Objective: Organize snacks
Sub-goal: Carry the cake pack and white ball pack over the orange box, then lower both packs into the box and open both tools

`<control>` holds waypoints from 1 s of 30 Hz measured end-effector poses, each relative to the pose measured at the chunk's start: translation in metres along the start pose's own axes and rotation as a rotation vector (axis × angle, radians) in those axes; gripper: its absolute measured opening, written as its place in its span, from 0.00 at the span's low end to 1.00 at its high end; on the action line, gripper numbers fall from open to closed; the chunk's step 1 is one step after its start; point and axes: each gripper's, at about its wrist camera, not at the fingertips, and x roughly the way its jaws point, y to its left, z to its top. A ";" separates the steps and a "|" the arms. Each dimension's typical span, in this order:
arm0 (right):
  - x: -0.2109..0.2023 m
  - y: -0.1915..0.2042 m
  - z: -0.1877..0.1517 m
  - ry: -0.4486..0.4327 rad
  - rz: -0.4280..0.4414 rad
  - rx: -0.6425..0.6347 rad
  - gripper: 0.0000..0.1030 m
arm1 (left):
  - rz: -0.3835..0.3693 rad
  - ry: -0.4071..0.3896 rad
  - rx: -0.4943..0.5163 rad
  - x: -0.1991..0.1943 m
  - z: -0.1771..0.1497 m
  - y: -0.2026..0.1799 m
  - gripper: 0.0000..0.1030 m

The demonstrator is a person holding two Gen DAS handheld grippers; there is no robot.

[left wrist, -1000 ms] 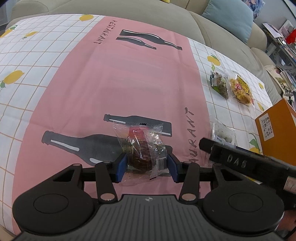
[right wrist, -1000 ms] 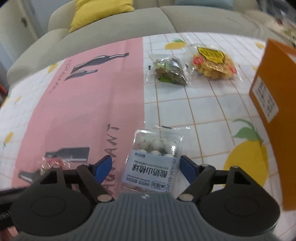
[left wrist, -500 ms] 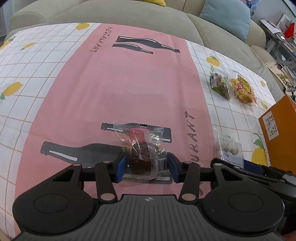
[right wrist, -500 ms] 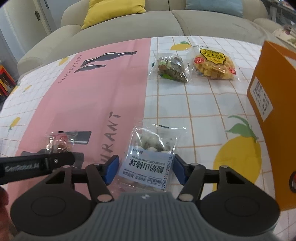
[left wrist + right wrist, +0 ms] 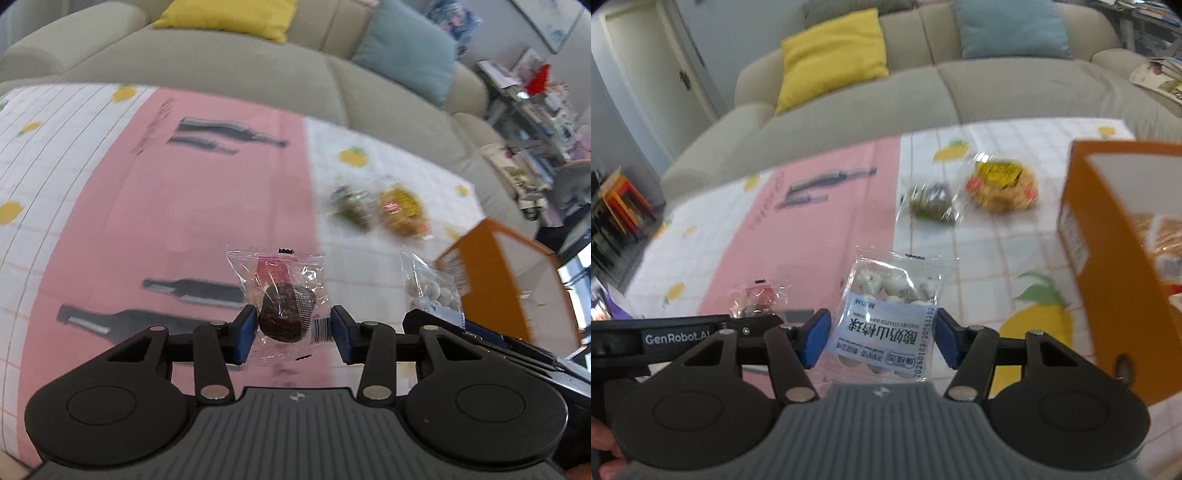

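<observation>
My left gripper (image 5: 293, 334) is shut on a clear packet with a dark brown snack (image 5: 282, 302) and holds it above the pink tablecloth. My right gripper (image 5: 881, 338) is shut on a clear packet of white yogurt-coated balls (image 5: 890, 317) with a blue-white label, also lifted. That packet shows at the right of the left wrist view (image 5: 432, 291). The brown snack packet shows at the left of the right wrist view (image 5: 757, 299). An orange box (image 5: 1119, 266) stands open at the right, with packets inside.
A green-brown snack packet (image 5: 932, 201) and a yellow snack packet (image 5: 1001, 184) lie at the far right of the table. The tablecloth (image 5: 184, 206) is pink with bottle prints, flanked by lemon-print white. A beige sofa (image 5: 923, 92) with cushions lies behind.
Both grippers have risen off the table with their packets, and the views tilt up toward the sofa. The orange box is closer on the right.
</observation>
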 end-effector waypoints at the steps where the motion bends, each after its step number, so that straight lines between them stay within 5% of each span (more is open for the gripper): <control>1: -0.010 -0.005 0.004 -0.017 0.002 0.008 0.57 | -0.020 -0.008 0.011 -0.005 0.002 -0.009 0.48; 16: -0.124 -0.120 0.038 -0.149 -0.050 0.147 0.57 | -0.281 0.005 0.175 -0.014 0.034 -0.151 0.48; 30: -0.147 -0.239 0.071 -0.010 -0.256 0.062 0.57 | -0.425 0.199 0.342 0.055 0.040 -0.258 0.48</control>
